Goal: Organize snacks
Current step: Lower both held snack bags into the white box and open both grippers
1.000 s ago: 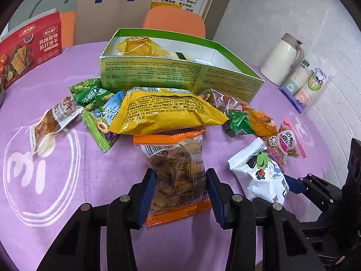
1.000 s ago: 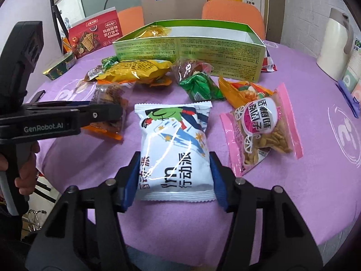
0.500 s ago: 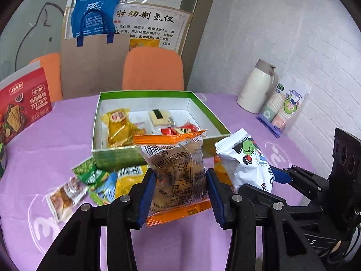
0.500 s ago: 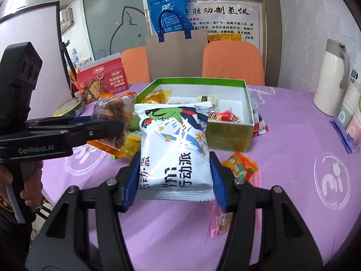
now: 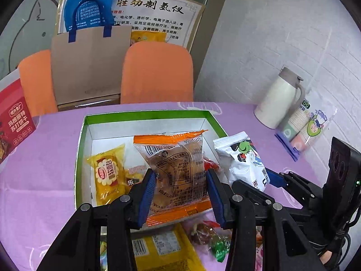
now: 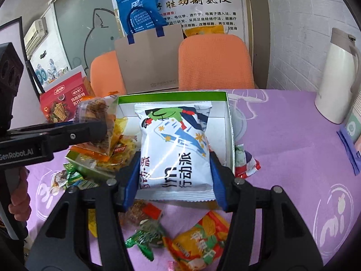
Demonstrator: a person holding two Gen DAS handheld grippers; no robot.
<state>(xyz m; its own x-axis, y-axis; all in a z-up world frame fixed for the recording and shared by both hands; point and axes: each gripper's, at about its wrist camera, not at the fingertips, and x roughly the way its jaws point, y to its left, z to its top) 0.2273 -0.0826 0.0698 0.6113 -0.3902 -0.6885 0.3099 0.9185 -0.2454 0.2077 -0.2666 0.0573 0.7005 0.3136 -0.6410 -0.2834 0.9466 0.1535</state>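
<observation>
My left gripper (image 5: 180, 194) is shut on an orange-edged clear snack packet (image 5: 178, 171) and holds it in the air over the open green-rimmed box (image 5: 146, 113). My right gripper (image 6: 174, 178) is shut on a white snack bag with a green cartoon figure (image 6: 174, 149), held over the right half of the same box (image 6: 227, 117). The white bag also shows in the left wrist view (image 5: 243, 160), the orange packet in the right wrist view (image 6: 99, 124). A yellow packet (image 5: 108, 174) lies in the box.
Loose snacks lie on the purple tablecloth in front of the box: a yellow bag (image 5: 162, 250), a green candy pack (image 6: 146, 239), an orange-yellow pack (image 6: 198, 244). A white thermos (image 5: 279, 99) and paper cups (image 5: 302, 126) stand at right. A red cracker box (image 6: 63, 97) stands at left, orange chairs (image 5: 158, 74) behind.
Both grippers lifted their snacks off the table and carried them forward. They now hang over the open box, which looks closer and seen from above.
</observation>
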